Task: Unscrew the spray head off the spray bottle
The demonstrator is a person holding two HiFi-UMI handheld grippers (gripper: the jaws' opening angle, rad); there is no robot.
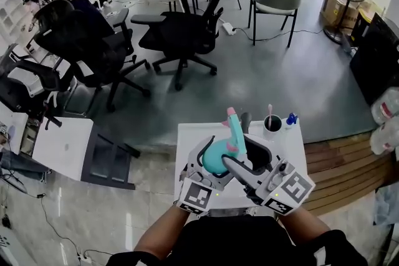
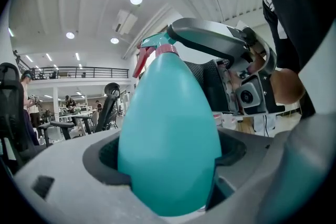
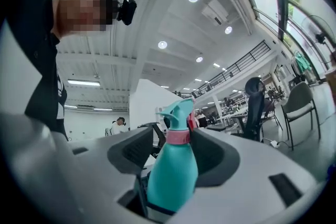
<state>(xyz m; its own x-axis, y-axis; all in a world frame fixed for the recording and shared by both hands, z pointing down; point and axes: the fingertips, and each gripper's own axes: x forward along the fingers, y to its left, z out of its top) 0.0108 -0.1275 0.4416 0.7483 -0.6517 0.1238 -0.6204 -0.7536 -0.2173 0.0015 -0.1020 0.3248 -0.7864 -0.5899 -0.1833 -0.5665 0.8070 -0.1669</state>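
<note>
My left gripper [image 2: 170,162] is clamped on the belly of the bottle [image 2: 168,134]. Both pads press its teal sides, so the body cannot turn while the top is worked. I hold the bottle roughly upright in the air, lifted over the white table [image 1: 190,134], where both grippers can reach round it freely.

My right gripper [image 3: 173,157] stands wide open with the bottle's upper part between its jaws. The pads flank the neck near the pink collar [image 3: 177,135] but, as far as I can see, do not press it. The spray head [image 3: 176,112] sits on the neck with no gap that I can make out. I judge the jaws are placed to close on the collar and twist against my left grip.
</note>
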